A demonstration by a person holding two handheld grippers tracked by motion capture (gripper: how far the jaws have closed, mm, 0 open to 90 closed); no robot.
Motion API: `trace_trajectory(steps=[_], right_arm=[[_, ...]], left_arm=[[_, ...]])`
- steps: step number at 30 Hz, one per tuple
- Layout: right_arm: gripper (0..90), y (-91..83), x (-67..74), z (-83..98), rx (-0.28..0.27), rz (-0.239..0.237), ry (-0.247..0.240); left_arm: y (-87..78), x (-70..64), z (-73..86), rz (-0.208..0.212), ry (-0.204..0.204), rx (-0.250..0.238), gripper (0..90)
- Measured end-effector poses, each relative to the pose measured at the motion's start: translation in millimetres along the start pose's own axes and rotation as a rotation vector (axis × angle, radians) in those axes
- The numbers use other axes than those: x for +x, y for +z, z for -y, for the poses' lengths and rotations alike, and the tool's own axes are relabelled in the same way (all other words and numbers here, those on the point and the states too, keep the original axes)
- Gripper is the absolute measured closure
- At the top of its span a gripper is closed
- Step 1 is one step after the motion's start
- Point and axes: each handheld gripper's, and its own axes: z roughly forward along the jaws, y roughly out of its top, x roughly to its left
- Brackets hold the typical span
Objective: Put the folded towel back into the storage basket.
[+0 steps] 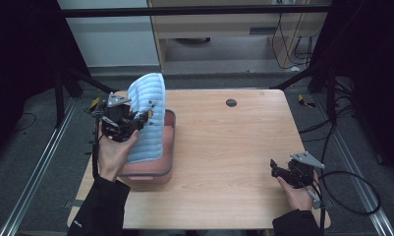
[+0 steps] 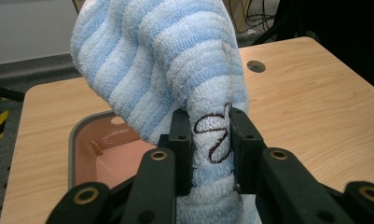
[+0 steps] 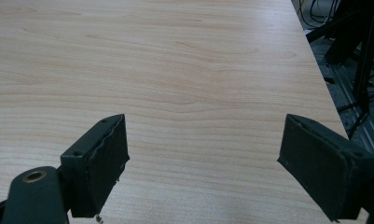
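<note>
A light blue striped towel (image 1: 148,110) drapes up out of a pink tub with a grey rim (image 1: 169,147) at the table's left side. My left gripper (image 1: 135,121) is shut on the towel's edge and holds it raised above the tub. In the left gripper view the towel (image 2: 166,60) bulges above the jaws, which pinch a fold bearing a dark embroidered mark (image 2: 216,135), with the tub (image 2: 89,149) below it. My right gripper (image 1: 277,169) rests open near the table's front right, with bare wood between its fingers (image 3: 100,158).
The wooden table (image 1: 234,147) has a round dark hole (image 1: 231,103) near its far edge. Its right edge (image 3: 315,65) lies close to the right gripper. Cables and metal frame legs run on the floor around the table.
</note>
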Motion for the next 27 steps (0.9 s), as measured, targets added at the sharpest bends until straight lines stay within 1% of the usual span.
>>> trace_trajectory(steps=[3,7,15,20,27], right_arm=[[15.2,0.0,0.1,0.0,0.000,-0.001,-0.002],[15.1,0.1,0.0,0.0,0.000,-0.001,-0.001],[15.0,0.1,-0.3,0.0,0.000,-0.001,-0.001],[15.0,0.3,-0.3,0.1,0.000,-0.001,-0.003],[14.9,0.3,-0.2,0.0,0.002,-0.002,0.000]], left_arm=[[2.8,5.4,2.0,-0.007,-0.007,0.007,73.7],[10.4,12.7,6.6,-0.011,-0.013,0.025,73.7],[37.0,21.6,20.5,-0.023,-0.034,0.070,73.7],[50.8,24.6,28.6,-0.017,-0.046,0.095,73.6],[66.3,24.3,39.1,-0.007,-0.051,0.124,73.6]])
